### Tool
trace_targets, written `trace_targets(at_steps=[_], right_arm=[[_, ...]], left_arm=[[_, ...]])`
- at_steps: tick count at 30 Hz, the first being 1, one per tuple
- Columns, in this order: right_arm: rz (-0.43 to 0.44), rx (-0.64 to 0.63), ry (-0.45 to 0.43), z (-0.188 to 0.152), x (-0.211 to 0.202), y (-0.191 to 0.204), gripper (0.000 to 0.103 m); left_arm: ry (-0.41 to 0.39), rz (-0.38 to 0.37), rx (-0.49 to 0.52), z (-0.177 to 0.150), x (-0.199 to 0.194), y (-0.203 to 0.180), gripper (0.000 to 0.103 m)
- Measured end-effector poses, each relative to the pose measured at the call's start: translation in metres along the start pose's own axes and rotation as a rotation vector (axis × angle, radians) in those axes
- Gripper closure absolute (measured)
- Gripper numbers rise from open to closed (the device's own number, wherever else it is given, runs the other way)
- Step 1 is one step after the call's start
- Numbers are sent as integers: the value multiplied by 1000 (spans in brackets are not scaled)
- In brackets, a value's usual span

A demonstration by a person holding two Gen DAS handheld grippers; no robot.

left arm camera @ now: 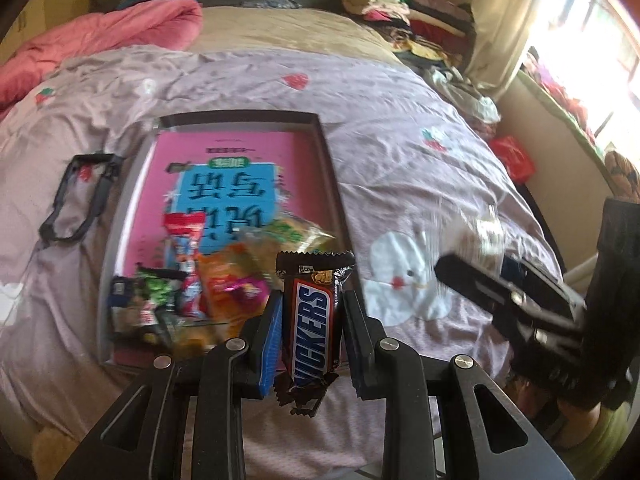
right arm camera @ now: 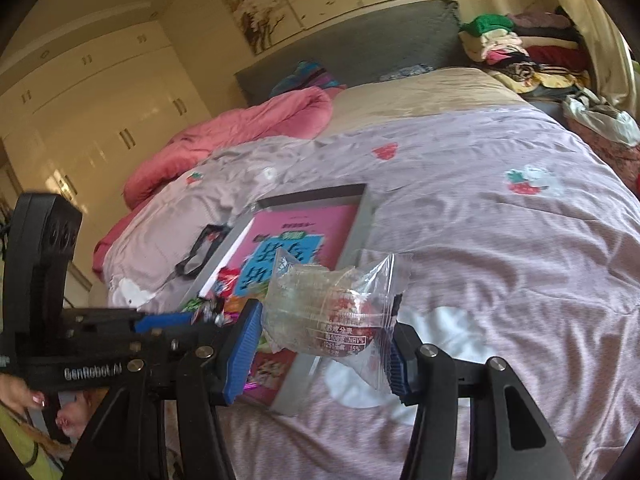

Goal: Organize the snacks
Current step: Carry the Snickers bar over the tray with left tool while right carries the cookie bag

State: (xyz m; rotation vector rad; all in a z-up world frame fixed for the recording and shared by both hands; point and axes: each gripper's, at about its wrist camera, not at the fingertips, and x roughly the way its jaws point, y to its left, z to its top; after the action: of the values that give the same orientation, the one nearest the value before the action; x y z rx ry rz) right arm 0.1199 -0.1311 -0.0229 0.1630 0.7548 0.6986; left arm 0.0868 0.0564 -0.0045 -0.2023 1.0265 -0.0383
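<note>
A box is lying on the bedspread at the frame's centre, with snack packets piling at its near end. A strap is lying just left of it, and folded clothes are sitting at upper right.

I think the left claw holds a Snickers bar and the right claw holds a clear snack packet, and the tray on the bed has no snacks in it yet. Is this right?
Not quite. The tray already has several snacks piled at its near end, as the left wrist view shows. The rest stands: the left claw holds the Snickers bar and the right claw holds the clear snack packet.
</note>
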Motion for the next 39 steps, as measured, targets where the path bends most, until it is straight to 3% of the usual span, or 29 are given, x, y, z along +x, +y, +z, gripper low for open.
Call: trace_targets(at_steps=[7,20,26,39], right_arm=[[20,-49,34,-7,13,26,48],[26,-103,66,-15,25,48,48],[25,-132,78,-19,32,60,48],[11,-155,96,-23,44,68,48]], left_arm=[[-33,30,-76,-1,-17,43,74],[-46,156,-196,-23,-32,122,74],[-13,164,-189,-34,-21,128,74],[-3,119,-123,-35,2,103,74]])
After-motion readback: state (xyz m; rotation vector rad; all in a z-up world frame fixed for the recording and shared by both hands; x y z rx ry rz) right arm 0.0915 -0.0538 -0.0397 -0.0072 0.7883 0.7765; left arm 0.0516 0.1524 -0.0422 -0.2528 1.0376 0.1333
